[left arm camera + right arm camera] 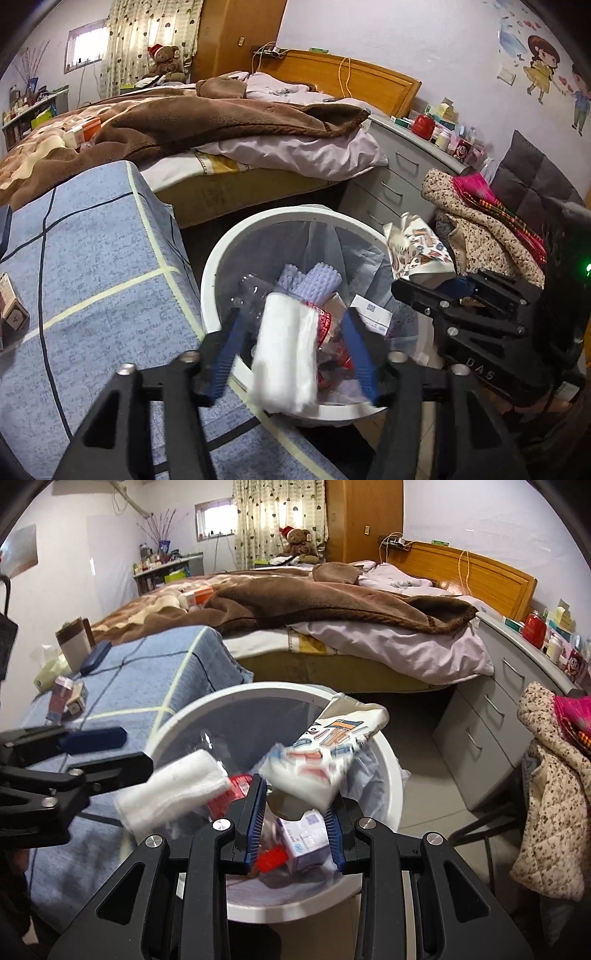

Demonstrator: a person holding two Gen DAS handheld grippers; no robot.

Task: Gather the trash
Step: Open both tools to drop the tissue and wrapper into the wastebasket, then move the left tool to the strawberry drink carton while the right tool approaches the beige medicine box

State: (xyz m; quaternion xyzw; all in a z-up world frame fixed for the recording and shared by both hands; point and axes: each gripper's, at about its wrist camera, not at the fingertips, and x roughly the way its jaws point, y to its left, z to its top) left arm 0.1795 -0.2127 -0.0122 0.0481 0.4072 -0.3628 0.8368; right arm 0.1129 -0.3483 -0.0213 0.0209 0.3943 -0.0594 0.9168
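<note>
A round white plastic trash bin with a clear liner stands on the floor beside the blue-covered bed. Above its mouth a soft white wad of tissue is blurred, free of any grip. A white printed tissue packet tilts over the bin's far rim. Inside lie a crushed clear plastic bottle, lilac bumpy foam, red wrappers and a small white carton.

Round white bin: smooth plastic, clear film liner
White roll: soft, matt
Brown blanket: fleecy cloth
</note>
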